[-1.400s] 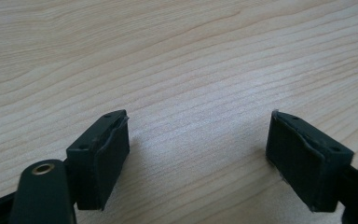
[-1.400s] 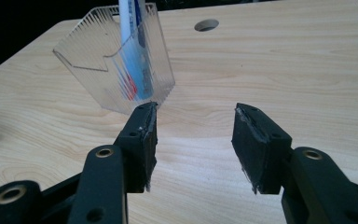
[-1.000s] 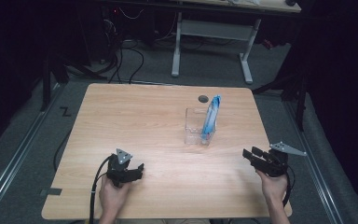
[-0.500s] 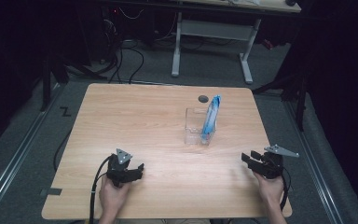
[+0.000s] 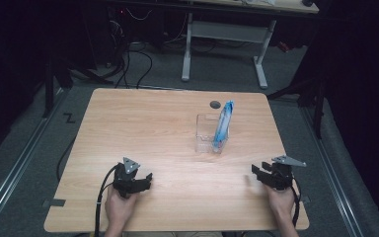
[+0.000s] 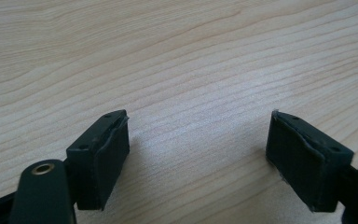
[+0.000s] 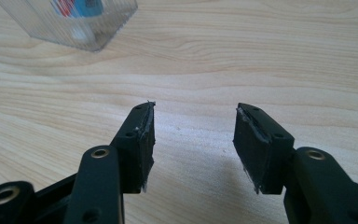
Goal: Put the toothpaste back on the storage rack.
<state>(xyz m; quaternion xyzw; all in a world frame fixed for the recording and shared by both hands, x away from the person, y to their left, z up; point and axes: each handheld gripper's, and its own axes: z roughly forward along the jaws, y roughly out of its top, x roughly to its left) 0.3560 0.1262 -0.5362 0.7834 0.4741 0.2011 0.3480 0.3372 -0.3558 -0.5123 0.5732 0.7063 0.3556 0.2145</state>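
Up close, right gripper (image 7: 193,144), just been opening, empty, faces the clear box (image 7: 70,23); left gripper (image 6: 198,158) spread.

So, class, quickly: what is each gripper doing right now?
Left gripper: open, holding nothing.
Right gripper: open, jaws just widening, nothing between them.

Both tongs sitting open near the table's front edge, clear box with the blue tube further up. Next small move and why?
Probably ease the right tongs forward toward the clear box. They are open with nothing between the jaws, they are the nearer pair, and the box with the blue tube already shows at the top left of the right gripper view. The left tongs are open over bare table.
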